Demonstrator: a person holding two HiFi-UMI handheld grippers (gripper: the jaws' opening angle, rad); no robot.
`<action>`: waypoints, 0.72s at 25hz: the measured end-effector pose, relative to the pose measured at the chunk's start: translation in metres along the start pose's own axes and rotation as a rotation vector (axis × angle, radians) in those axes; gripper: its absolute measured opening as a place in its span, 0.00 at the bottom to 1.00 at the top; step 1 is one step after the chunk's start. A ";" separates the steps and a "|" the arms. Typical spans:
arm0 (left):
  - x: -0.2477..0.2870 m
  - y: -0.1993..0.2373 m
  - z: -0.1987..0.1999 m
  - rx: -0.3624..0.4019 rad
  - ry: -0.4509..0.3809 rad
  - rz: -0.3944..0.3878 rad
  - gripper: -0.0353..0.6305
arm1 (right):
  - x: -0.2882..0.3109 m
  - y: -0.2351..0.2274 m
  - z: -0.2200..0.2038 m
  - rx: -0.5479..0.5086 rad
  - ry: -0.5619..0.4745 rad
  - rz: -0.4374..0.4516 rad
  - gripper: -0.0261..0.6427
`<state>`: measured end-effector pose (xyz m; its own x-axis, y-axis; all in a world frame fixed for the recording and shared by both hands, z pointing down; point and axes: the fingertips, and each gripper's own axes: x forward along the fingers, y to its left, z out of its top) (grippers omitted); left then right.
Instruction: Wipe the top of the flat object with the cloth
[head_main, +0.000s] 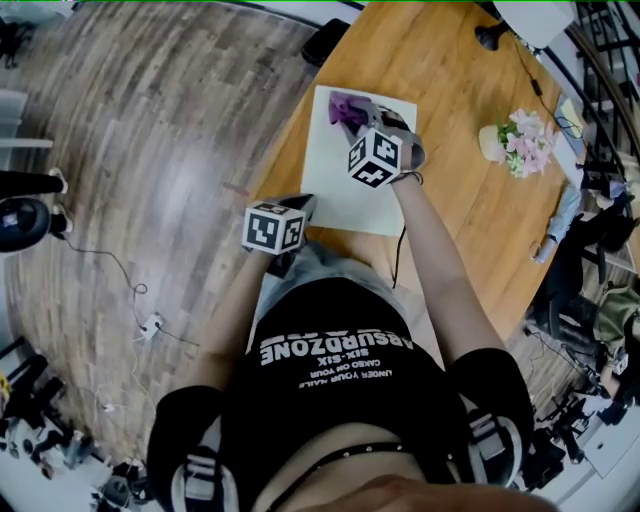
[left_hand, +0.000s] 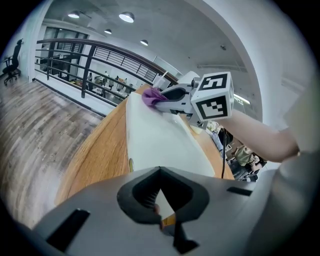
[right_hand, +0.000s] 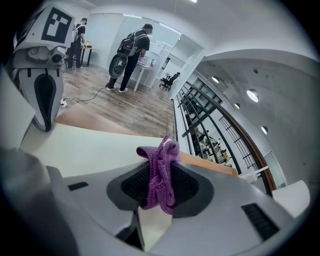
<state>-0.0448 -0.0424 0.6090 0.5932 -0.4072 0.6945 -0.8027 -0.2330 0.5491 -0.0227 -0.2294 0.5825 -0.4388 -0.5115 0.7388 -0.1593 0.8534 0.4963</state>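
Pinches purple cloth (right_hand: 161, 172) in right gripper (right_hand: 157, 194) at far edge of board (head_main: 335, 178). Holds left gripper (left_hand: 161, 207) shut at near edge, bare board ahead. Flowers (head_main: 528, 140) well right of both.

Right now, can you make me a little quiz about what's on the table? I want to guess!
1. Pick one: what is the right gripper pinching? A) a purple cloth B) a yellow sponge C) nothing at all
2. True or false: the white board lies on the floor.
3. Fill in: in the head view, the pink flowers stand on the person's ____ side of the board.

Key: 1 is A. 2 is false, because the board lies on the wooden table. 3 is right.
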 end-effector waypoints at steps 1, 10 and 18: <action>0.000 0.000 0.000 0.003 0.001 0.004 0.06 | 0.002 -0.002 0.000 -0.002 0.001 0.000 0.22; -0.001 0.000 0.000 0.005 -0.008 0.017 0.06 | 0.009 -0.016 0.001 0.017 0.008 -0.008 0.22; 0.001 0.001 0.000 -0.009 -0.015 0.010 0.06 | 0.018 -0.018 0.009 0.028 0.028 -0.009 0.22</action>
<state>-0.0445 -0.0430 0.6103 0.5841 -0.4226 0.6930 -0.8079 -0.2209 0.5463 -0.0354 -0.2531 0.5825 -0.4121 -0.5219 0.7469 -0.1884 0.8508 0.4905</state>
